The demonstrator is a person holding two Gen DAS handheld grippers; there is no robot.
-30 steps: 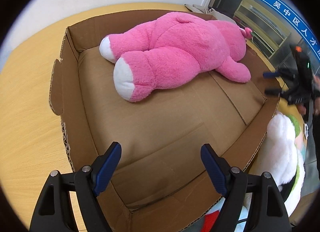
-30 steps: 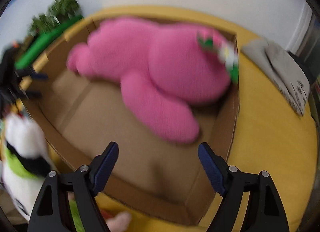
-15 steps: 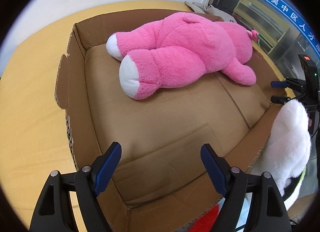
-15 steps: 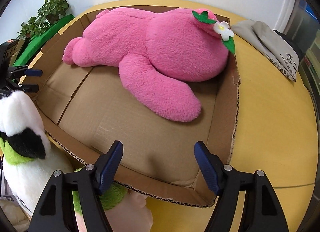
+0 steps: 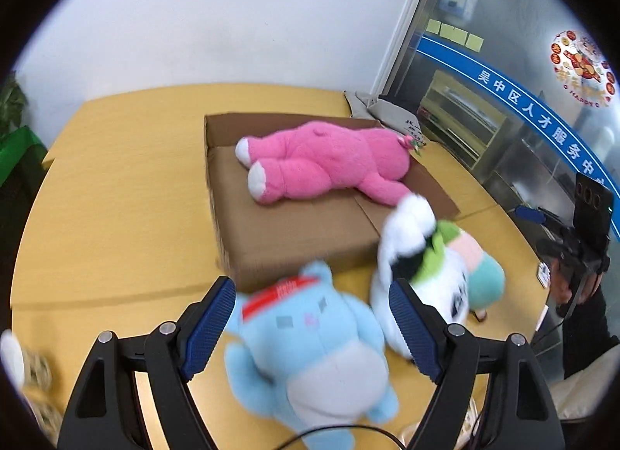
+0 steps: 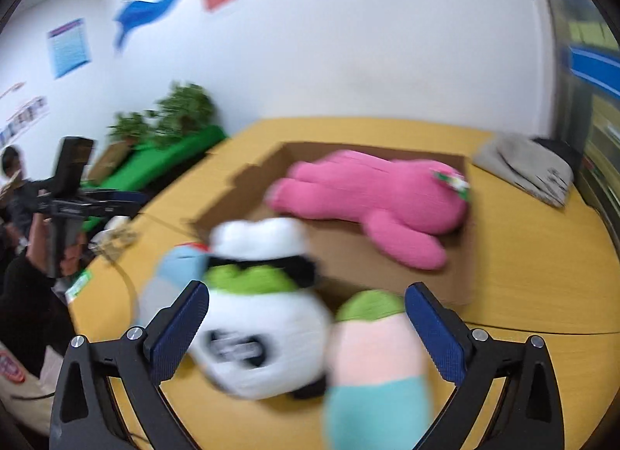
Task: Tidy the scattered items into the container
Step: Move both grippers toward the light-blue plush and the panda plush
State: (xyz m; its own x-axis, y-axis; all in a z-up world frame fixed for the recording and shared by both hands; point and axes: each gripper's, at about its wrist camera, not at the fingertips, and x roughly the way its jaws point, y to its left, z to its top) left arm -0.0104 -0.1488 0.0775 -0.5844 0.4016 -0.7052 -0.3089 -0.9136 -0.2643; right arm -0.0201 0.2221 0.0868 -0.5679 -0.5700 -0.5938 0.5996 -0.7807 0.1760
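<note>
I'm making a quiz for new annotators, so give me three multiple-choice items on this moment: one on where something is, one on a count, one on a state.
1. Where is the pink plush?
A. In the box
B. On the table beside the box
C. In the left gripper

2. How many plush toys lie in the box?
A. None
B. One
C. Three

3. How do the left gripper and the right gripper stand?
A. Both open, holding nothing
B. Both shut on toys
C. Left shut, right open

Answers:
1 A: it lies on the cardboard floor, within the walls.
2 B: only the pink one is inside; the blue plush, the white plush and the pastel plush lie on the table.
3 A: in each wrist view the fingers are wide apart and grip nothing.
</note>
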